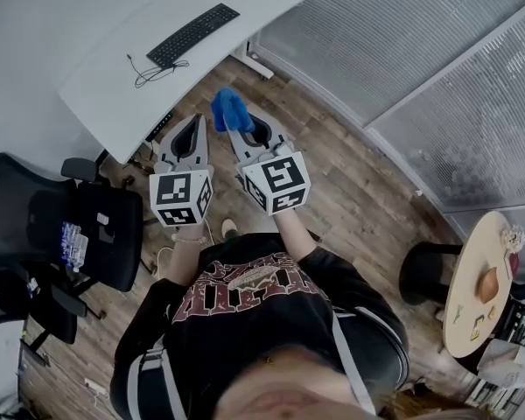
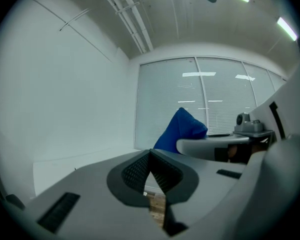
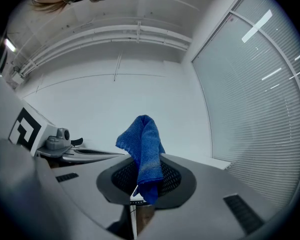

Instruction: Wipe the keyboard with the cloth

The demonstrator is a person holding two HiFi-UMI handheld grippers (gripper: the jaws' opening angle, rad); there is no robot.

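Note:
A black keyboard (image 1: pixel 192 34) lies on the white desk (image 1: pixel 114 77) at the upper left of the head view, its cable (image 1: pixel 153 73) coiled beside it. My right gripper (image 1: pixel 238 128) is shut on a blue cloth (image 1: pixel 229 108), held up in the air well short of the desk. In the right gripper view the cloth (image 3: pixel 144 151) sticks up from between the closed jaws. My left gripper (image 1: pixel 185 135) hangs beside it, shut with nothing held. From the left gripper view the cloth (image 2: pixel 182 130) shows to the right, past the closed jaws.
A black office chair (image 1: pixel 66 230) stands at the left near the desk. A small round wooden table (image 1: pixel 479 287) with small items and a black stool (image 1: pixel 427 269) are at the right. Glass partition walls (image 1: pixel 420 51) run along the upper right. The floor is wood.

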